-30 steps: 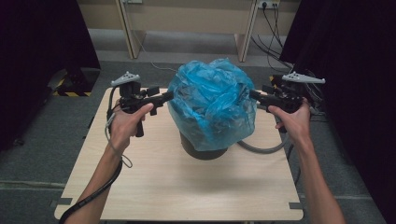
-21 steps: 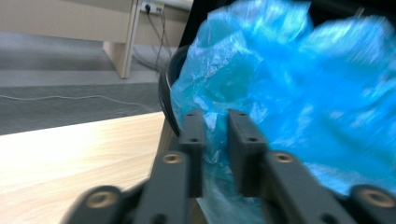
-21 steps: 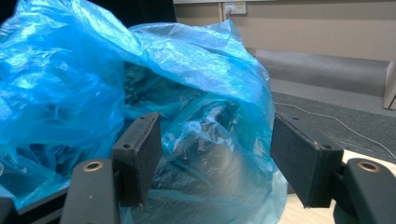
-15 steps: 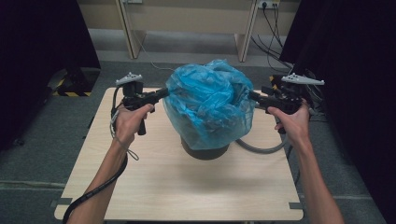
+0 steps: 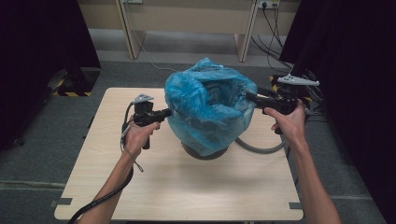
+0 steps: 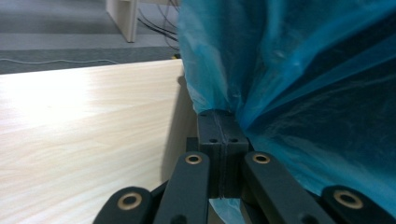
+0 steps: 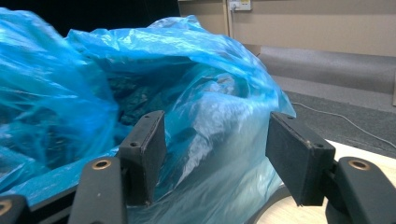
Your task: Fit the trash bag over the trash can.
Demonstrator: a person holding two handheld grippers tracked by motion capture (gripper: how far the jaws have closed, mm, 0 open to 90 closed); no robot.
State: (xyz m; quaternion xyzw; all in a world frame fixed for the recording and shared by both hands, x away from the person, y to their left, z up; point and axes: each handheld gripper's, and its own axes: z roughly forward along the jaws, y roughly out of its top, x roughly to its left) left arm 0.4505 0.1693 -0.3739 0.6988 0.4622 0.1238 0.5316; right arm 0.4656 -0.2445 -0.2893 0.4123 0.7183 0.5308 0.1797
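Fingers of our left gripper [image 6: 223, 135] are pinching thin, crinkled blue bag [image 5: 208, 109] film at its side; our right gripper [image 7: 215, 154] is gaping wide at the opposite rim. We are seeing the bag draping a dark round bin [image 5: 204, 152] mid-table [image 5: 187, 186], bare wood all around.

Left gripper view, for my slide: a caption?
Left claw clamped shut on blue plastic bag beside the wooden table.

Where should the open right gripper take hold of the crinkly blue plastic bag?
On the bag's loose upper edge at its right side, coming in level from the right: the film there stands up thin beside the open right gripper, opposite the left gripper's pinch.
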